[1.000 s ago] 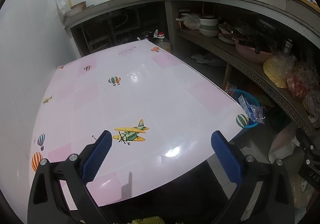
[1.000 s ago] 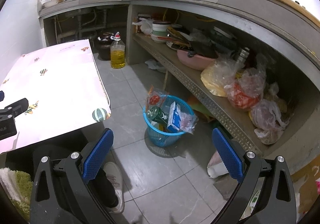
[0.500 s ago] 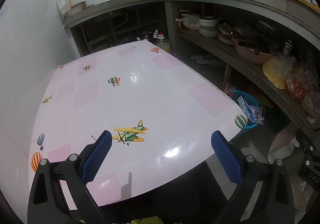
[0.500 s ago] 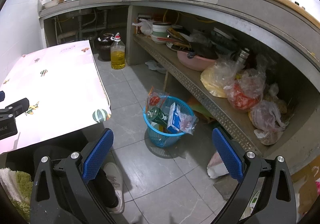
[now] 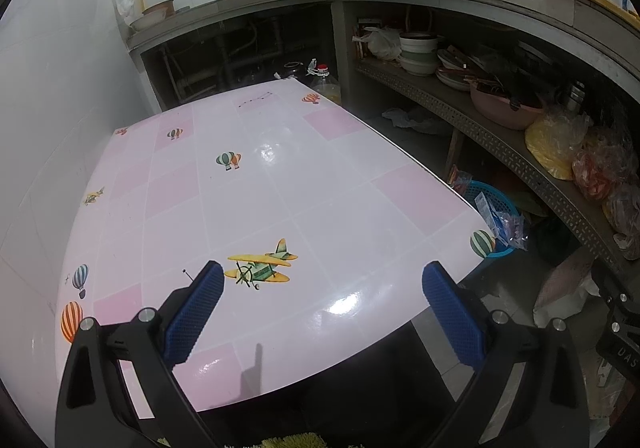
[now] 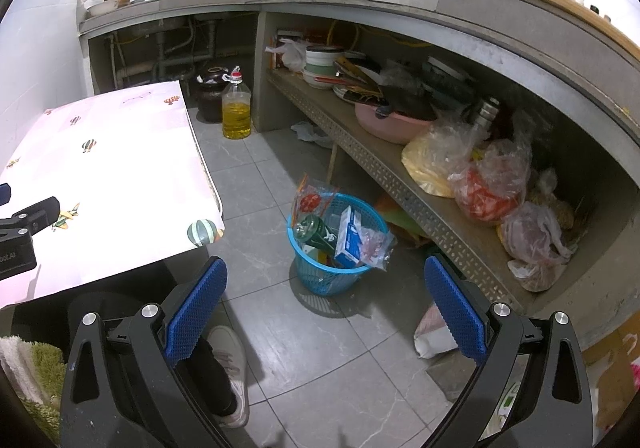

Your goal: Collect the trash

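Note:
A blue plastic basket (image 6: 320,280) stands on the floor by the table corner. It holds trash: a green bottle (image 6: 314,230), a blue-white box (image 6: 348,236) and plastic wrappers (image 6: 312,198). The basket also shows in the left wrist view (image 5: 494,196), past the table's right edge. My right gripper (image 6: 326,312) is open and empty, above the floor in front of the basket. My left gripper (image 5: 324,308) is open and empty over the near edge of the pink-and-white table (image 5: 280,188). I see no trash on the tabletop.
A low shelf (image 6: 400,176) along the right holds bowls, a pink basin (image 6: 384,120) and plastic bags (image 6: 488,176). An oil bottle (image 6: 236,108) and a dark jar (image 6: 212,92) stand on the floor behind the table. A shoe (image 6: 228,360) is near my right gripper.

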The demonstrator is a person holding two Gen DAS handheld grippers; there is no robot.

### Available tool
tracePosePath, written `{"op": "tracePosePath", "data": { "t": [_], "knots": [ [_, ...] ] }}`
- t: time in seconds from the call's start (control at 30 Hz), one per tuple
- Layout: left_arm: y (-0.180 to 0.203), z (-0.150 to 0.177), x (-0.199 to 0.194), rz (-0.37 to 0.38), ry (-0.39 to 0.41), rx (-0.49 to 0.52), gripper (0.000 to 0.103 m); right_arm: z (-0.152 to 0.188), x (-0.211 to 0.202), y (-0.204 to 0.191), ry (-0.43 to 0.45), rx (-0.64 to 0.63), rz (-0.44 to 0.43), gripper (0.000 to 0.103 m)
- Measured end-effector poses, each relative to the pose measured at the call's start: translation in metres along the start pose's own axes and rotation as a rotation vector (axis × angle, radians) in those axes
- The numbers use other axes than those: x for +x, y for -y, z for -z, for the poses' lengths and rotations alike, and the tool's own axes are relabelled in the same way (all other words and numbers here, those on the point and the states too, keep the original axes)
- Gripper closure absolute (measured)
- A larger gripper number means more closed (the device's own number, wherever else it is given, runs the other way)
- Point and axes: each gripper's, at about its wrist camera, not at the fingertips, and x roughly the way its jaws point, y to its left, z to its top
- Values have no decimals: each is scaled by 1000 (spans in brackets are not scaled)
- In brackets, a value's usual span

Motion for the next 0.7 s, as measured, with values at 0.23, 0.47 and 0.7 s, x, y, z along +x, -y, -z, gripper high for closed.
{"op": "tracePosePath", "data": {
  "t": [0.23, 0.47, 0.7],
  "knots": [
    [0, 0, 0, 2, -1, -1, 6, 0, 0, 0, 0, 0, 1, 8],
    [0, 0, 0, 2, -1, -1, 6, -1, -1, -2, 2, -2, 1, 8],
    [1, 0, 1, 4, -1, -3, 6, -1, -1, -2, 3, -1, 1, 8]
  ]
}}
